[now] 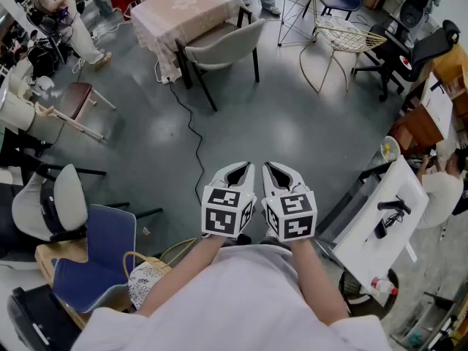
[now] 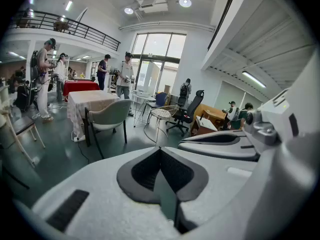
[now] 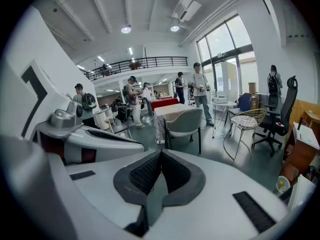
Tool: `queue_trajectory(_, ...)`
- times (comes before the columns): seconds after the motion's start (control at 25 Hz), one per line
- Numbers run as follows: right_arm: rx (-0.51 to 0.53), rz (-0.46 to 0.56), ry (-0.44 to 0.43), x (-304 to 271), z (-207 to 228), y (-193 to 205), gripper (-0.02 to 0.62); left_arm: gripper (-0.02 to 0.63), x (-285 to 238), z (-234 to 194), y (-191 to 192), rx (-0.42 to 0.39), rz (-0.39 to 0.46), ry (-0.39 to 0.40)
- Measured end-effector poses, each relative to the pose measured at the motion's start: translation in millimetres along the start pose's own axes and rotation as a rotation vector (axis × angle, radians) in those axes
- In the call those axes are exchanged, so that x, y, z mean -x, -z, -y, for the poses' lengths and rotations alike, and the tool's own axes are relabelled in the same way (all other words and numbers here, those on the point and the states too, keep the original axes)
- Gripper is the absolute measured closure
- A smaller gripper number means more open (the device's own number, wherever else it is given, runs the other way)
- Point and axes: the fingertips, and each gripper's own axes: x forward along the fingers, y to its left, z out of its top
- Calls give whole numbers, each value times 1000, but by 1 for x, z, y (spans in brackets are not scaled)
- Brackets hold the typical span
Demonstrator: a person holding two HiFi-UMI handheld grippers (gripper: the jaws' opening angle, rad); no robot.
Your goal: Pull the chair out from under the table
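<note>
My two forearms come up from the bottom middle of the head view, side by side and almost parallel, elbows tucked close to my white shirt. Each hand carries its tongs out in front of me, and both tilt a little down toward the grey floor. The left gripper and the right gripper sit just beside each other at the centre of the frame. Their marker cubes face up at me and their tips point toward the top of the picture.

In the left gripper view the dark pads are pressed together with nothing between them. The right gripper view shows the same: jaws closed tight and empty. Each of these views also catches the other tongs close alongside, the right one at the right edge of the left view and the left one at the left edge of the right view.

The chair stands well apart from my tongs, in the upper middle of the head view. It is pushed up against the cloth-covered table, with its pale curved back turned toward me and its dark legs on the floor. A black cable trails across the floor between the chair and my hands. A wire-frame chair stands at the upper right.
</note>
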Motion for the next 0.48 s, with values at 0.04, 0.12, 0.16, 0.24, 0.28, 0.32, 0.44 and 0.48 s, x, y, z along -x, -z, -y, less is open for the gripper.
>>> queue_trajectory(0.04, 0, 0, 3, -1, -1, -1, 592, 601, 0, -1, 0, -3, -1, 3)
queue_trajectory(0.12, 0, 0, 7, -4, -4, -1, 592, 601, 1, -3, 0, -8, -1, 9)
queue_trajectory(0.16, -1, -2, 9, -5, -5, -1, 592, 601, 2, -4, -1, -11, -1, 12)
queue_trajectory(0.24, 0, -6, 14, -7, -8, 0, 592, 601, 2, -7, -2, -16, 1, 18)
queue_trajectory(0.28, 1, -8, 16, -8, -10, 0, 592, 601, 3, -9, -3, -18, 2, 21)
queue_trajectory(0.32, 2, -9, 19, -9, -12, 0, 592, 601, 4, -11, -4, -20, 5, 23)
queue_trajectory(0.44, -2, -3, 28, -12, -18, -4, 592, 601, 8, -17, -5, -19, 8, 31)
queue_trajectory(0.48, -7, 2, 30, -13, -20, -5, 592, 601, 10, -19, -5, -17, 8, 32)
